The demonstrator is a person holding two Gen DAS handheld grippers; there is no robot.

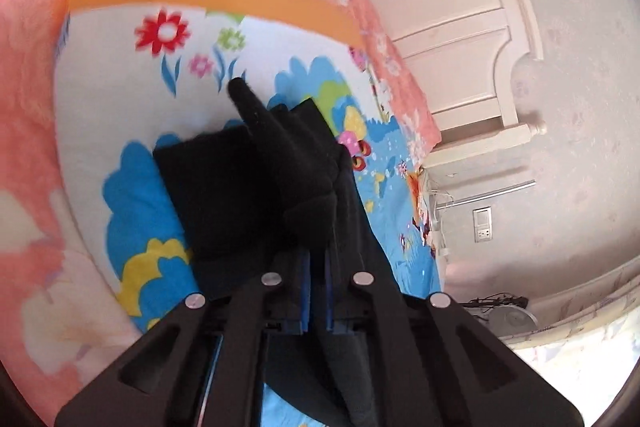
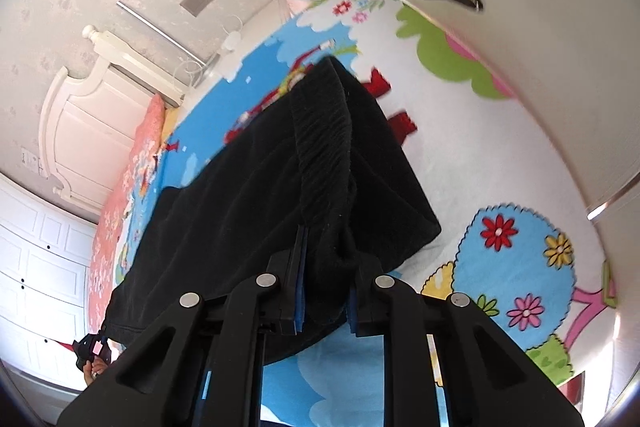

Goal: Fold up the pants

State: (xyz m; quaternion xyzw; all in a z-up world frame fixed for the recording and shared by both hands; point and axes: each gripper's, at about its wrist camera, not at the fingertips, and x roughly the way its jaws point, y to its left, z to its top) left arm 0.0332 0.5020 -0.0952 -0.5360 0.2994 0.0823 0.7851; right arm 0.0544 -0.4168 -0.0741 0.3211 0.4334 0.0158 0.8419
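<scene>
Fabric, black and soft, fills the middle of the left wrist view: these are the black knit pants, lying on a bed cover with bright cartoon flowers and blue clouds. We see the left gripper with its fingers drawn close together and a bunched fold of the pants pressed between them. One pointed corner of the cloth stands up above the grip. A pink floral blanket lies along the side of the bed, and a white wooden headboard stands against the pale wall.

In the right wrist view, the right gripper has its fingers narrow, clamped on the gathered elastic waistband of the pants. The cloth hangs from this grip and spreads wide over the bed cover. At the far lower corner of the pants we see the left gripper, small, with a part of a hand behind it. A white cabinet door with a dark handle is near the bed's edge.
</scene>
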